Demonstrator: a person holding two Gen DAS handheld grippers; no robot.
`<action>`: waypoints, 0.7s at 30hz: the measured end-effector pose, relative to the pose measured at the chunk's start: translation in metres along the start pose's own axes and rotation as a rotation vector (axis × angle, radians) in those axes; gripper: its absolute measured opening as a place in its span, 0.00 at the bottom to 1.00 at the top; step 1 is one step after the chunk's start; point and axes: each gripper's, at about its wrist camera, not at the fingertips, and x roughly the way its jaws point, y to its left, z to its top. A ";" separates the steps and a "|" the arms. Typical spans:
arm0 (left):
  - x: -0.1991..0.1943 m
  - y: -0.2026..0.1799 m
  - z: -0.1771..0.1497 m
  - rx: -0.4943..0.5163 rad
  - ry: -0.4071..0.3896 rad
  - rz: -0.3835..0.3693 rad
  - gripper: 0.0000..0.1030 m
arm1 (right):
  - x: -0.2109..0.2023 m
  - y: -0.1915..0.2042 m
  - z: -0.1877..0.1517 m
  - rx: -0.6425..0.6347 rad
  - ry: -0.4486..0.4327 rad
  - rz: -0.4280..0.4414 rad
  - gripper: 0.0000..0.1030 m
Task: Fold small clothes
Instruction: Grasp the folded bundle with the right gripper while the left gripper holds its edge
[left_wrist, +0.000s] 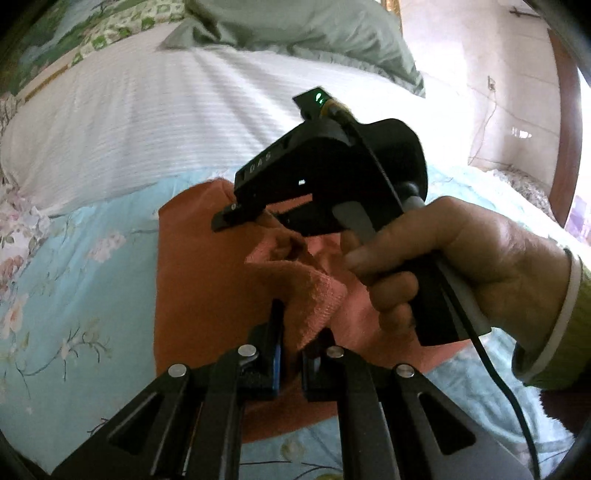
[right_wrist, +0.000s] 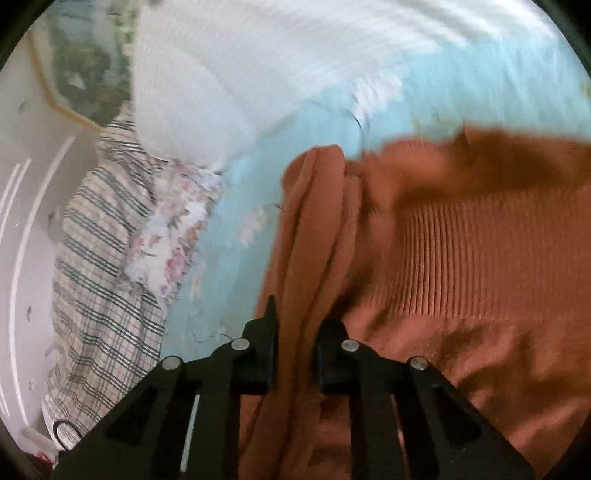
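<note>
While both the left gripper (left_wrist: 291, 332) and right gripper (right_wrist: 295, 332) clench folds of the orange garment (left_wrist: 192, 288) on the bed (left_wrist: 66, 280), uneven pulling could slip a thin pinch free.

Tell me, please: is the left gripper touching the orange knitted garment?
Touching. In the left wrist view, the left gripper has its two fingers pinched shut on a fold of the orange knitted garment.

Your left wrist camera looks forward and down along its fingers, close over the orange garment (left_wrist: 192, 280), facing the white pillow (left_wrist: 147, 122). Your right wrist camera sits equally near, angled down across the same garment (right_wrist: 480, 258) toward the bed's edge. Both views share the garment and the floral sheet (left_wrist: 74, 266).
</note>
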 end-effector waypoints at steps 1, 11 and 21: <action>-0.003 -0.003 0.005 -0.007 -0.006 -0.023 0.06 | -0.011 0.005 0.000 -0.018 -0.017 -0.002 0.16; 0.015 -0.089 0.040 0.033 0.009 -0.243 0.06 | -0.138 -0.028 -0.012 -0.061 -0.144 -0.169 0.16; 0.035 -0.125 0.038 0.013 0.062 -0.326 0.06 | -0.180 -0.077 -0.032 0.011 -0.196 -0.201 0.15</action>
